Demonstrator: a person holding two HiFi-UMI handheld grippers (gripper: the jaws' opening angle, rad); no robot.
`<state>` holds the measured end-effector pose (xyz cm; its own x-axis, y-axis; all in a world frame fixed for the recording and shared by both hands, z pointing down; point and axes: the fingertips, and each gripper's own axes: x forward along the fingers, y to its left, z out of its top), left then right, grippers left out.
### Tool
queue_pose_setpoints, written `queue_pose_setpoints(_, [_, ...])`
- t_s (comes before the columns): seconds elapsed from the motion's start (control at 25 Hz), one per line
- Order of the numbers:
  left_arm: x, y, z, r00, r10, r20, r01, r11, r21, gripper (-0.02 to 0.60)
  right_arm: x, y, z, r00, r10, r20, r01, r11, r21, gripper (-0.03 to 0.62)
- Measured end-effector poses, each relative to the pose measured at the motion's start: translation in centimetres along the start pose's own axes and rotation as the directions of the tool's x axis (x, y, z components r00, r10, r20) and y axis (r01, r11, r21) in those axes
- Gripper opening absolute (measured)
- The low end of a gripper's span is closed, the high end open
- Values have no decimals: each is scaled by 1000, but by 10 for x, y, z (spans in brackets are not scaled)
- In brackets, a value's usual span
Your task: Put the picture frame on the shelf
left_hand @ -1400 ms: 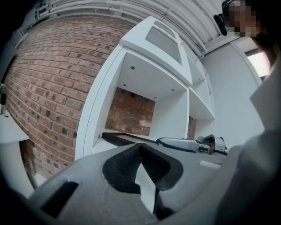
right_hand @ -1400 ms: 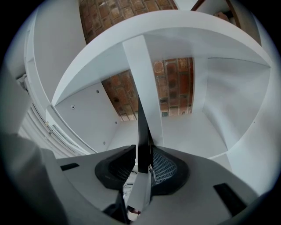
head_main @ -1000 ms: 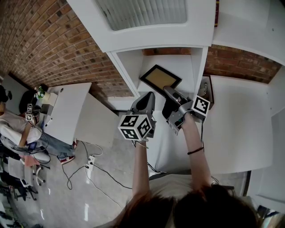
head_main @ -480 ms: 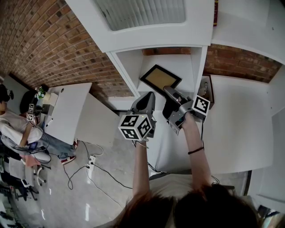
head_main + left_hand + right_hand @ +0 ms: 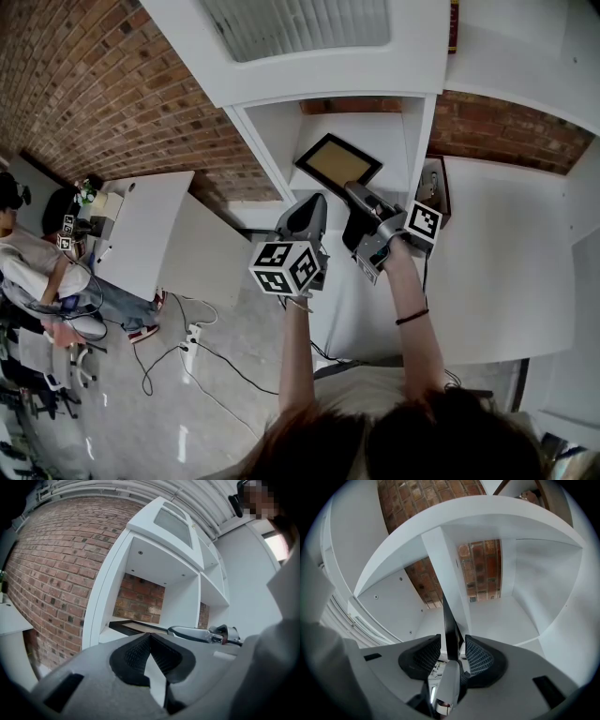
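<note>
Little has moved in the last second. Both hands are where they were and the picture frame sits in the same spot. The one change is at the right gripper, whose jaws have just been opening either side of the frame's near edge.

Far left: brick wall, with a white tabletop below it. A person is seated beside that, well apart from the work.

Left gripper: held level, just short of the shelf. Jaws together, nothing between them; its own view shows the left gripper closed on empty air. It is taking no part.

Middle: the frame lies face up on the board of the open compartment, between the shelf's side walls, one corner turned toward the person. From the left gripper view the frame looks flat on the board.

Right gripper: tipped slightly upward, nose at the frame's near corner. In its own view the right gripper has the frame's dark edge between its two pads with a gap on each side, so the jaws are apart and not pressing.

Far right: a small dark-framed thing on the white top beside the compartment, untouched.

Judgement: this is the letting-go step, and the frame looks placed. The next move calls for drawing the right gripper straight back along the line of the frame's edge. The jaws should stay wide so that neither pad catches the frame and drags it off the board.
</note>
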<state>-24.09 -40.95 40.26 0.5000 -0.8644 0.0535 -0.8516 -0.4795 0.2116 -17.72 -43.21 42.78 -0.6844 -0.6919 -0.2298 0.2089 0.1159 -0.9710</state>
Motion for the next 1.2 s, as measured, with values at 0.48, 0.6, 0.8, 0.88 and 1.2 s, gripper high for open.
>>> queue_pose_setpoints(0.48, [-22,-2,-3,999,43,5,-43,999,-13,11,-10,-2,-19,998,-4,-55,4,1000,2,127])
queue_pose_setpoints(0.6, [-26,-3,-5,999,54,6,-54,998,-16,11,-14,-2,-25,997,-3,-77,3,1000,5,126])
queue_pose_setpoints(0.8, [-33,-10,-6,998,69,9,-68,997,-21,11,-23,-2,-32,994,-10,-110,11,1000,7,126])
queue_pose_setpoints(0.88, [-34,-13,-8,997,72,9,-71,997,-23,11,-26,-1,-33,992,-6,-123,8,1000,9,124])
queue_pose_setpoints(1.2, [-40,-29,-11,997,80,12,-80,996,-27,11,-43,7,-40,988,20,-155,-19,1000,9,75])
